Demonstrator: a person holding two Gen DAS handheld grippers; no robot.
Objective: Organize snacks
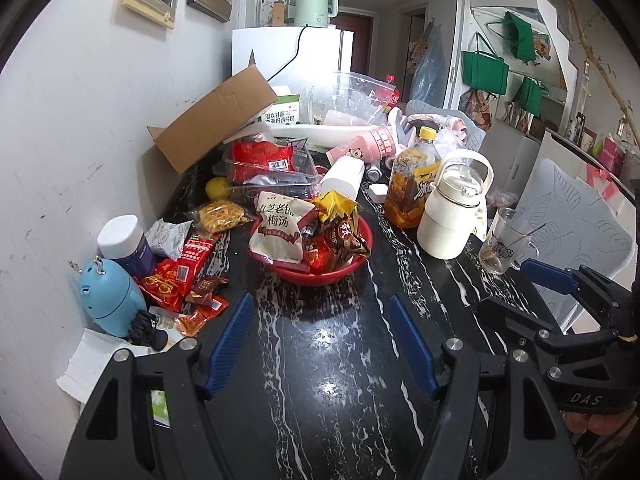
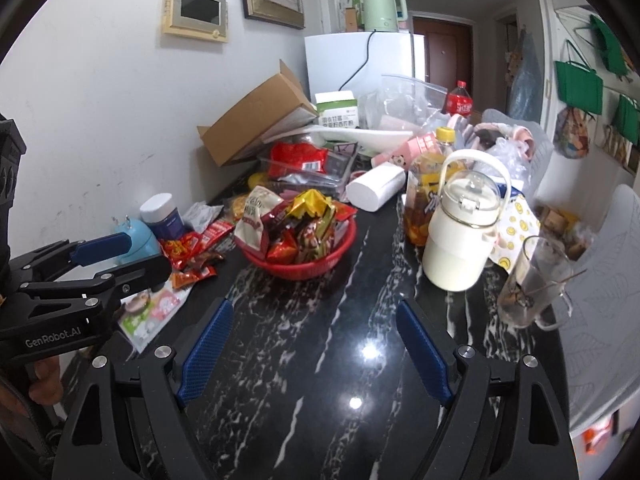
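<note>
A red basket (image 1: 320,276) (image 2: 340,250) full of snack packets stands on the black marble table (image 1: 340,360) (image 2: 320,340). A white pouch (image 1: 280,226) leans in it. Loose red and orange snack packets (image 1: 180,276) (image 2: 188,248) lie left of the basket by the wall. My left gripper (image 1: 320,312) is open and empty, held over the table just short of the basket. My right gripper (image 2: 314,316) is open and empty, further back from the basket. Each gripper shows in the other's view: the right one (image 1: 560,284), the left one (image 2: 116,256).
A white jug (image 1: 452,212) (image 2: 464,232), a tea bottle (image 1: 412,176) and a glass mug (image 1: 504,240) (image 2: 532,280) stand right of the basket. A blue gadget (image 1: 108,296) and a jar (image 1: 128,244) stand at the left. A cardboard box (image 1: 216,120) and clutter lie behind.
</note>
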